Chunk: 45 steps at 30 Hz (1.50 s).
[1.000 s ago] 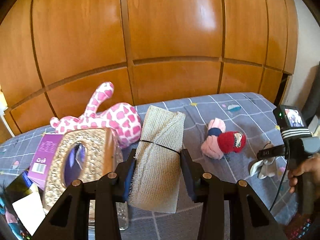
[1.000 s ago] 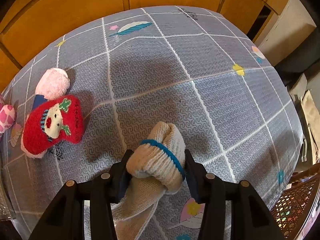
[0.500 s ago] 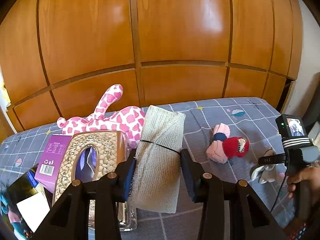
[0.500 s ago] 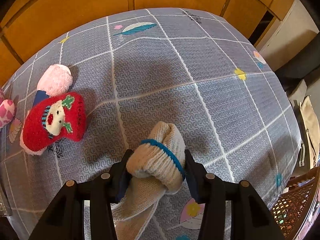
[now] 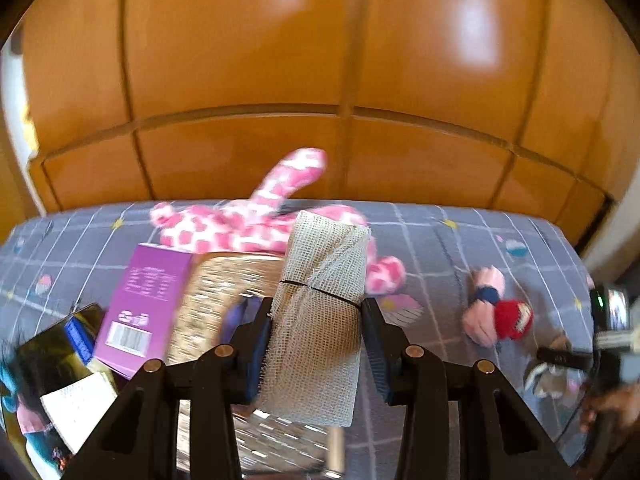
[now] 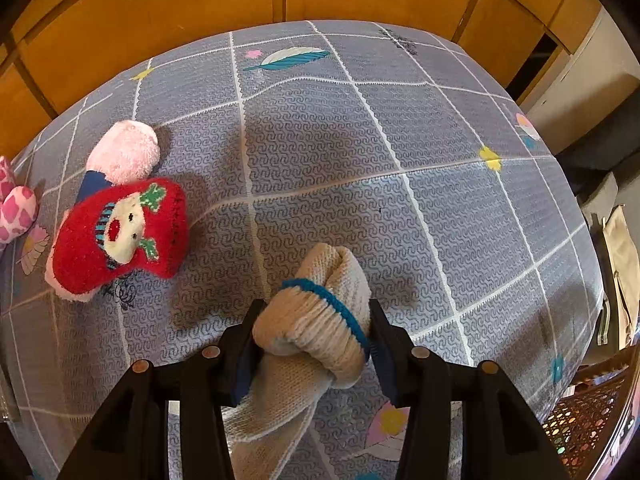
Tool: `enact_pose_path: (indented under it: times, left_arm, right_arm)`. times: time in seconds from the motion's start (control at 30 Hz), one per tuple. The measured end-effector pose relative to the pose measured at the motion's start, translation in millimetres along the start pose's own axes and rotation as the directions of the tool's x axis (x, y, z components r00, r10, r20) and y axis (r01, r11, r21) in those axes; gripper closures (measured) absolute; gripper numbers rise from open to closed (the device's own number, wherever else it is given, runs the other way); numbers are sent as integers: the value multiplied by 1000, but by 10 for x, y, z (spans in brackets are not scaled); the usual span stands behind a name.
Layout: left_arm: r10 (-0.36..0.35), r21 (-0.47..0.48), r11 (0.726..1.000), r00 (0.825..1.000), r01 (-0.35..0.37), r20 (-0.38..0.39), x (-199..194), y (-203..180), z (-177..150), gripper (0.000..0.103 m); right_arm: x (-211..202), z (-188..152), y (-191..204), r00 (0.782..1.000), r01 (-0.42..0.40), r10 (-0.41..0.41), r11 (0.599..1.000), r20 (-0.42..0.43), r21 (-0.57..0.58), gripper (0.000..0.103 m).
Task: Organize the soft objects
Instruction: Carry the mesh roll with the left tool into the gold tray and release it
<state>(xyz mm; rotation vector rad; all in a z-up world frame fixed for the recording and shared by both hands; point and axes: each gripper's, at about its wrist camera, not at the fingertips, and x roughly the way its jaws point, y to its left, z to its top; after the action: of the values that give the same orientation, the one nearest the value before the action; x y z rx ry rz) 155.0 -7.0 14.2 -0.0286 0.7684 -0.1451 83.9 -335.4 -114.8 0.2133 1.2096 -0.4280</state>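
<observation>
My left gripper (image 5: 316, 332) is shut on a rolled beige mesh cloth (image 5: 320, 304) bound with a black band, held above the table. Behind it lies a pink-and-white spotted plush toy (image 5: 240, 228). My right gripper (image 6: 310, 344) is shut on a cream knitted glove with a blue band (image 6: 316, 320), held just over the grey tablecloth (image 6: 360, 160). A bundle of red and pink fluffy socks (image 6: 116, 224) lies to its left; it also shows in the left wrist view (image 5: 496, 316). The right gripper shows blurred at that view's right edge (image 5: 560, 364).
A gold woven tissue box (image 5: 216, 304), a purple carton (image 5: 140, 304) and a dark packet (image 5: 52, 352) sit at the left under my left gripper. Wooden panelling (image 5: 320, 80) backs the table. A woven basket (image 6: 584, 424) stands off the table's right edge.
My left gripper has swung left and upward with the mesh cloth; the plush and boxes shifted right in view. The right gripper has hardly moved with the glove.
</observation>
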Motion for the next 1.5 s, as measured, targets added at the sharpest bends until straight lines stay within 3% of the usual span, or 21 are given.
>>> enact_pose_path:
  times: [0.27,0.5,0.8,1.07,1.27,1.5]
  left_arm:
    - [110,-195,974,993,-116,-42,112,959,231,60]
    - [186,-254,948,982,-191,-44,-162,1528,-48,60]
    - [234,-266,934,971,-236,-39,-598,1737,-652,60]
    - [337,-263,903,939,-341,-61,-813,1884,-1212,60]
    - [387,-260,884,920,-389,-62,-840,1971,-1413,59]
    - [390,-275,876,917,-397,-79,-795,2045,-1497,58]
  right_arm:
    - [18,0,-25,1000,-8,8,1000,0,-3,54]
    - [4,-9,23,1000,-16,16,1000,4,-24,54]
    - [-7,-51,125,1000,-5,6,998,12,-60,54]
    - [-41,-111,206,1000,11,-9,996,19,-86,54]
    - [-71,-165,269,999,27,-25,994,27,-102,54]
    - [-108,-214,337,998,53,-48,991,40,-127,54]
